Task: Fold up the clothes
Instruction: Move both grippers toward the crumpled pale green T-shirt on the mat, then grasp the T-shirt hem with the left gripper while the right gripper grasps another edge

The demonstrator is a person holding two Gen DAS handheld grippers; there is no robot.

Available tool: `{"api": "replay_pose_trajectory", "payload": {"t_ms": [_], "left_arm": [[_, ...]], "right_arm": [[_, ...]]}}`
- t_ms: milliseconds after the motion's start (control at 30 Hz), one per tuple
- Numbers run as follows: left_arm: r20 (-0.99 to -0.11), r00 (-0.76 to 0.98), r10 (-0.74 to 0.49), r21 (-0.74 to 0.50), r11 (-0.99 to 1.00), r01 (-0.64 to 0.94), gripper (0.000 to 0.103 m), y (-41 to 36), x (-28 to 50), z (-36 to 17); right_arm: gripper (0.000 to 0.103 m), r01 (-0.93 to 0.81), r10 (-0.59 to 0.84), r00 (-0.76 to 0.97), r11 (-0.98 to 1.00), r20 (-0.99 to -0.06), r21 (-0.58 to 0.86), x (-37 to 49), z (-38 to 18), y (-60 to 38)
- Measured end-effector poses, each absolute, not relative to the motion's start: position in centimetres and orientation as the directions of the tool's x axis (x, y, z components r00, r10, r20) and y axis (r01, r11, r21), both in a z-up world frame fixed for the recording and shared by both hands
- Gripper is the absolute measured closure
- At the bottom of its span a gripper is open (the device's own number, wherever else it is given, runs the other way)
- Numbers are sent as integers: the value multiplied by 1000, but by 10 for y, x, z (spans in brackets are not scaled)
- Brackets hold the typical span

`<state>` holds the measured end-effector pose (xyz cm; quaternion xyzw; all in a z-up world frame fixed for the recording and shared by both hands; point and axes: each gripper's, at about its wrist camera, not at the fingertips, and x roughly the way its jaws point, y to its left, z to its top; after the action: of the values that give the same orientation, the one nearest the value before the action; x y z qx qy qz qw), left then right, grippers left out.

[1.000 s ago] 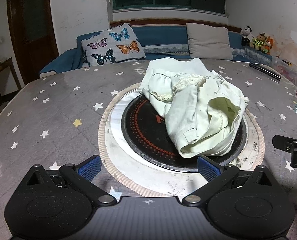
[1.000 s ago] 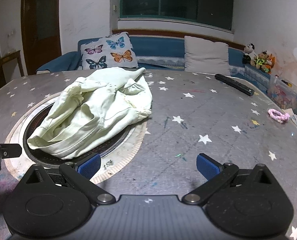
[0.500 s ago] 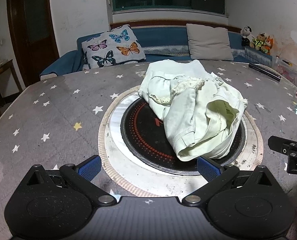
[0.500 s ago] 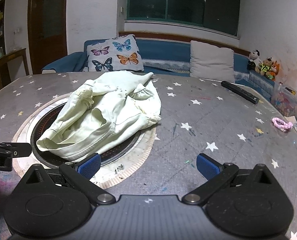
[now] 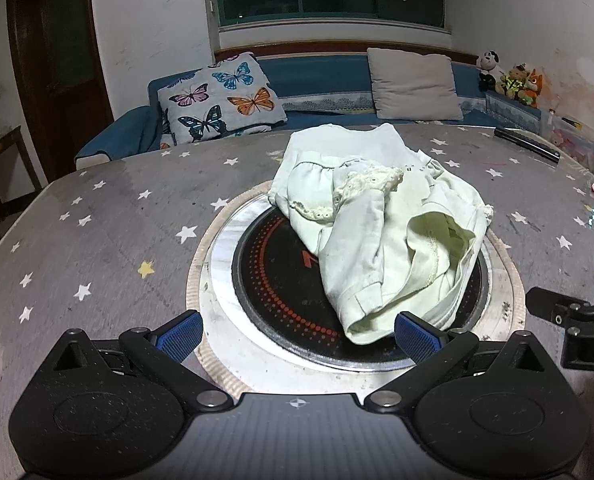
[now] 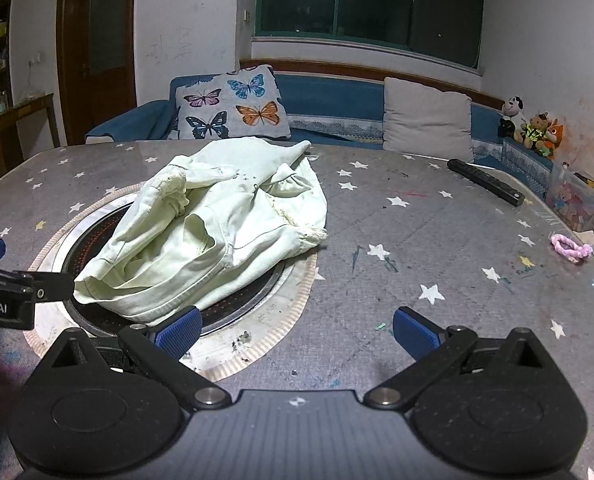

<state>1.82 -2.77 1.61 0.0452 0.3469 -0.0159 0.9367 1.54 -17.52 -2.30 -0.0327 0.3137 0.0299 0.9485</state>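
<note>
While the left wrist camera is looking across the star-patterned counter, the left hand-held gripper is hovering with its blue pads spread wide and gripping nothing, and the crumpled pale green garment is lying just ahead on the round black cooktop set into the counter. From the right wrist camera, the right hand-held gripper is likewise hanging spread and empty, the garment is sitting ahead to its left on the cooktop, and a black remote and pink hair tie are lying well apart to the right.
</note>
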Motion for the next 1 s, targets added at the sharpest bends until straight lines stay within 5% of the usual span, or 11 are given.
{"api": "replay_pose_trajectory", "payload": {"t_ms": [600, 1000], "left_arm": [[-639, 769, -20, 88, 991, 98, 0, -35, 59, 27], [-614, 786, -71, 117, 977, 180, 12, -54, 108, 45]], "right_arm": [[2, -109, 73, 799, 994, -597, -25, 44, -13, -177], [17, -146, 149, 785, 988, -602, 53, 88, 2, -183]]}}
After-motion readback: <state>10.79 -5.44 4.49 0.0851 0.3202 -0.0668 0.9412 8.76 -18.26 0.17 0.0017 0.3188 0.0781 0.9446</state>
